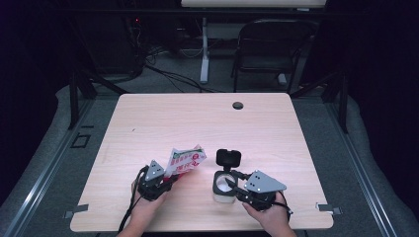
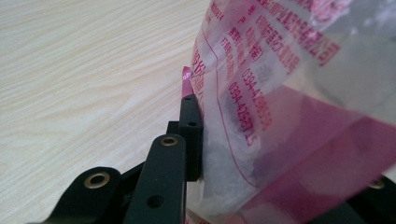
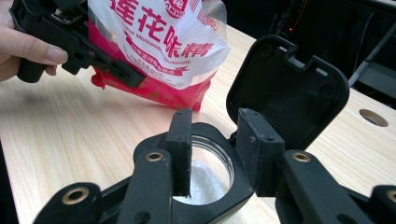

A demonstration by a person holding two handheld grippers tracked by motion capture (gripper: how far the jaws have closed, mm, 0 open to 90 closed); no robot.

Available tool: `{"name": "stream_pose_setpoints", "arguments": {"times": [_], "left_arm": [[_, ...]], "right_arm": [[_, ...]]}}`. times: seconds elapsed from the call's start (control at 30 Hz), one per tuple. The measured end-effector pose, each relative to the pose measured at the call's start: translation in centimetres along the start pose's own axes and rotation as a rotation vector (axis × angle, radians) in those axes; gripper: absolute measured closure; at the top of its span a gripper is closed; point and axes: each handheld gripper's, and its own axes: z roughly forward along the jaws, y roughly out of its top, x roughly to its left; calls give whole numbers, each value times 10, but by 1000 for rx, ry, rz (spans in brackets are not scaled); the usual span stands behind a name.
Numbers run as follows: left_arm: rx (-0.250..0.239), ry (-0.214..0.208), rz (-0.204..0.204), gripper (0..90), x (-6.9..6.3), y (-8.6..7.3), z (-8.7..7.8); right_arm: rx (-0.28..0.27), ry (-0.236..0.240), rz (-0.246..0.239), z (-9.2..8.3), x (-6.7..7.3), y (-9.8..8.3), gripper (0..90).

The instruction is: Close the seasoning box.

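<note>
A red-and-white plastic bag [image 1: 185, 159] with red print hangs tilted above the table, and my left gripper [image 1: 170, 178] is shut on its lower end. In the left gripper view one pad presses the bag [image 2: 289, 93]; the other jaw is hidden behind it. A small clear jar [image 1: 222, 193] with white granules stands to the right, its black flip lid [image 1: 229, 158] open and upright. My right gripper [image 1: 232, 185] is shut on the jar's black collar. In the right gripper view its jaws [image 3: 217, 149] straddle the rim of the jar [image 3: 205, 179], with the bag [image 3: 163, 42] beyond.
The light wooden table [image 1: 197, 118] has a cable hole [image 1: 238, 105] near its far edge. A black chair [image 1: 269, 49] and a white desk leg [image 1: 204, 49] stand on the floor behind it. Both hands sit near the table's front edge.
</note>
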Motion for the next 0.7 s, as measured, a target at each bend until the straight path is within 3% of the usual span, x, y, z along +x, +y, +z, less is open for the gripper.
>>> {"name": "stream_pose_setpoints", "arguments": {"times": [0.3,0.7], "left_arm": [[-28,23,-44,786,14,2,-9],[-78,78,-48,786,32,16,-34]], "right_arm": [[1,-5,3,-1,-1,-1,660],[0,-16,10,-2,-3,-2,655]]}}
